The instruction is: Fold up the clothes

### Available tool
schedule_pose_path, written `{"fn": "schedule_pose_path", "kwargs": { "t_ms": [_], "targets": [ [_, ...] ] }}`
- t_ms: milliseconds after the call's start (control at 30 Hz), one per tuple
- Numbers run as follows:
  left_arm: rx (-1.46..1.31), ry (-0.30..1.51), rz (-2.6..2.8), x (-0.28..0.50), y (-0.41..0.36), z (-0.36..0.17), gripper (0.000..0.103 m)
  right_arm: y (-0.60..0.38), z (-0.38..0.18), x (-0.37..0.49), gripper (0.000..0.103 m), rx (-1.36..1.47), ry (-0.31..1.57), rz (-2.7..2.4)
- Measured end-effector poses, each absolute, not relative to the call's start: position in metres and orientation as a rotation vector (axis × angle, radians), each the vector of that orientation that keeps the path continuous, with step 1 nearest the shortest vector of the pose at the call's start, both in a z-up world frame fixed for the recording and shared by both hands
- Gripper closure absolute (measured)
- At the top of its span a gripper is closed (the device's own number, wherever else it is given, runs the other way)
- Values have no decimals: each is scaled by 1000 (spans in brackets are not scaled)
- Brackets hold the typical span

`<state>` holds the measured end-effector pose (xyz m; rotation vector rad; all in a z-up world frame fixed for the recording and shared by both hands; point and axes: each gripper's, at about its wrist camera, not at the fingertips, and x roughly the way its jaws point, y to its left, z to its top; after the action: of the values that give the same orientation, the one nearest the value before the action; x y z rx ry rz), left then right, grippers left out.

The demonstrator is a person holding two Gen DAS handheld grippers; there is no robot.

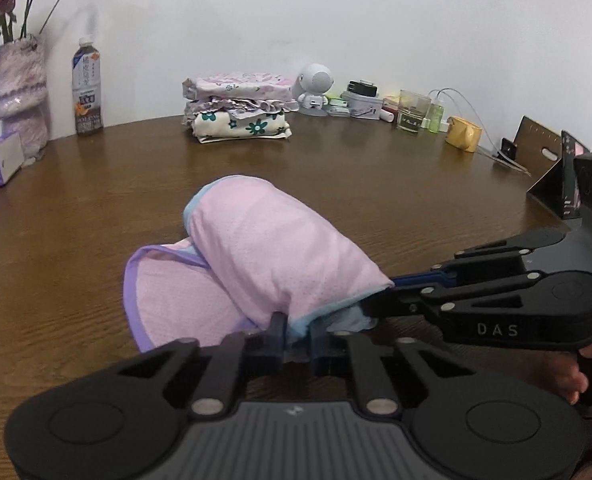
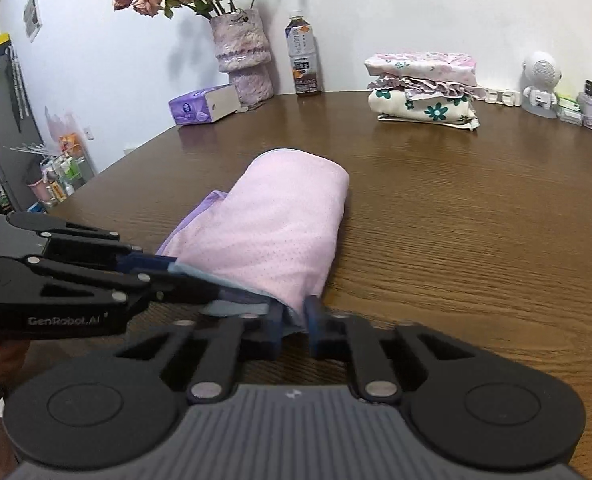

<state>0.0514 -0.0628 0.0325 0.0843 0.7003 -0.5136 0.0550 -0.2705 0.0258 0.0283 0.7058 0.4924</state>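
Brown wooden table [image 1: 375, 184]: 3 folded garments [image 1: 238, 108] stacked; both grippers [image 1: 296, 340] [image 2: 294, 320] clamp the half-folded pink mesh garment [image 1: 272, 248].

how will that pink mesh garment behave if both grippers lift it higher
The pink mesh garment would probably sag between the left gripper and right gripper, since it already drapes in a soft fold. It looks thin, so likely light, and its loose purple-trimmed flap may trail.

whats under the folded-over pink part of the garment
Under the pink garment, a flat pink layer with purple trim shows on the table. Both claws pinch its light blue hem; anything deeper is covered.
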Motion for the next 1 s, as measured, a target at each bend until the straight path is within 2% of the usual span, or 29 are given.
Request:
{"fn": "schedule_pose_path", "kwargs": {
  "t_ms": [33,100,133,200,233,267,333,400,467,500,633,733,800,833,867,900,933,967,1000],
  "targets": [
    [80,702,-508,51,-62,33,90,-271,26,54,93,35,706,492],
    [70,709,-495,51,-60,35,71,-274,28,52,89,60,704,493],
    [72,699,-490,50,-60,35,57,-274,29,52,88,66,699,492],
    [82,688,-487,49,-62,35,61,-271,27,52,88,61,699,480],
    [78,694,-492,50,-63,33,72,-269,26,53,89,57,700,472],
    [72,700,-497,51,-64,31,88,-267,25,53,91,52,701,464],
    [78,705,-499,51,-64,30,91,-265,25,51,94,32,697,458],
    [83,704,-504,48,-64,31,86,-267,29,49,91,25,707,472],
    [49,707,-525,45,-57,37,55,-274,36,44,83,48,706,498],
    [17,685,-552,42,-50,43,50,-281,41,43,72,81,695,512],
    [-110,617,-572,50,-34,63,39,-297,56,56,70,206,660,525],
    [-150,661,-503,74,-38,62,42,-286,50,78,73,221,698,508],
    [-150,716,-485,85,-41,55,52,-279,41,87,81,219,744,503],
    [-152,744,-481,89,-41,50,63,-278,39,88,81,216,751,504],
    [-154,772,-476,94,-42,46,64,-277,37,89,81,213,759,505],
    [-167,775,-480,94,-39,46,62,-279,38,90,80,224,756,507],
    [-185,768,-479,96,-36,47,55,-283,40,92,78,248,747,507],
    [-203,761,-477,99,-32,49,44,-287,42,96,76,274,742,503],
    [-220,759,-469,103,-31,50,39,-289,41,102,74,292,748,497]
  ]
}}
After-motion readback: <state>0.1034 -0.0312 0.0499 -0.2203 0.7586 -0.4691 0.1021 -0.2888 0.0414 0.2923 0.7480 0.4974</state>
